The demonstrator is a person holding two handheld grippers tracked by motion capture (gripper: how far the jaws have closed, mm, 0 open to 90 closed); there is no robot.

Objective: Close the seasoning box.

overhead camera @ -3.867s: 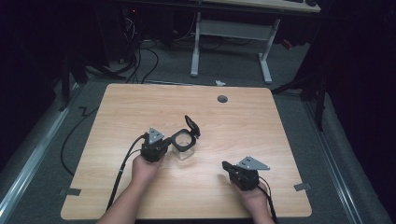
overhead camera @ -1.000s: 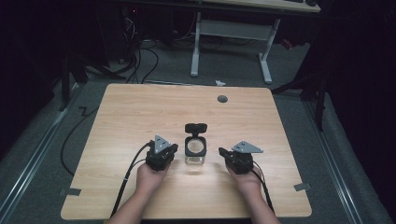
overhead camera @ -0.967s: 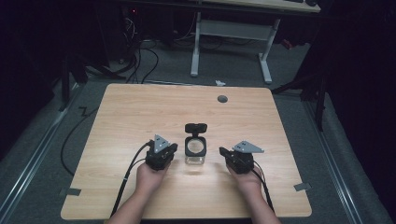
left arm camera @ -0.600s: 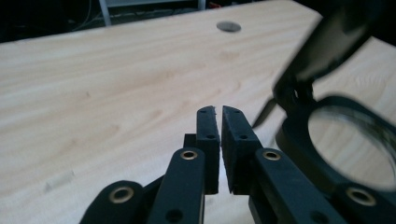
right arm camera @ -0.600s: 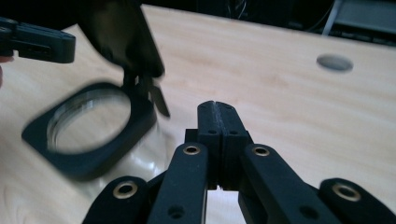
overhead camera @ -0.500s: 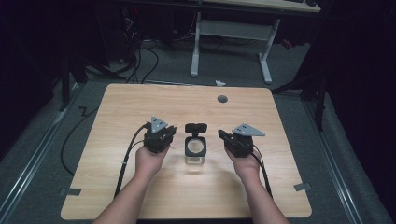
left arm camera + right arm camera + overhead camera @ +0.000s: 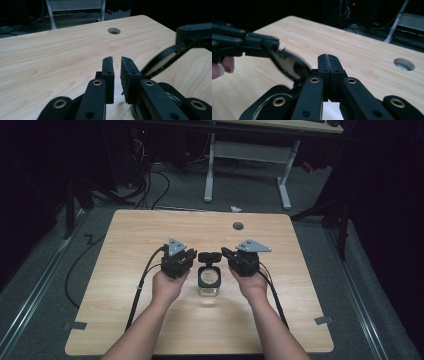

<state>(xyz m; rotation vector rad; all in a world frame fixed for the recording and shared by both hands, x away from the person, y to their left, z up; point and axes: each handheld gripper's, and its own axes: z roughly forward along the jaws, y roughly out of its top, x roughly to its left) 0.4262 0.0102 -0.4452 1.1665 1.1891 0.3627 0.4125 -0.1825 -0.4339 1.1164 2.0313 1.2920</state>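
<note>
Item: left tool (image 7: 184,261), jaws a narrow gap apart and just been opening, nothing between them; right tool (image 7: 235,260), jaws pressed together, empty. Item: clear jar (image 7: 209,281) with black flip lid (image 7: 210,257) standing open, upright on the worktop (image 7: 125,240) between my two tools, touched by neither. I judge the lid-opening done; both tools hang clear, little remaining.

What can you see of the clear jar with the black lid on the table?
The jar is a small clear container, glass or plastic by its look, with a black ring at its mouth. Its black hinged lid is flipped open and stands up on the far side. It stands upright on the wooden table, between the two grippers; neither visibly touches it. Contents cannot be told.
</note>
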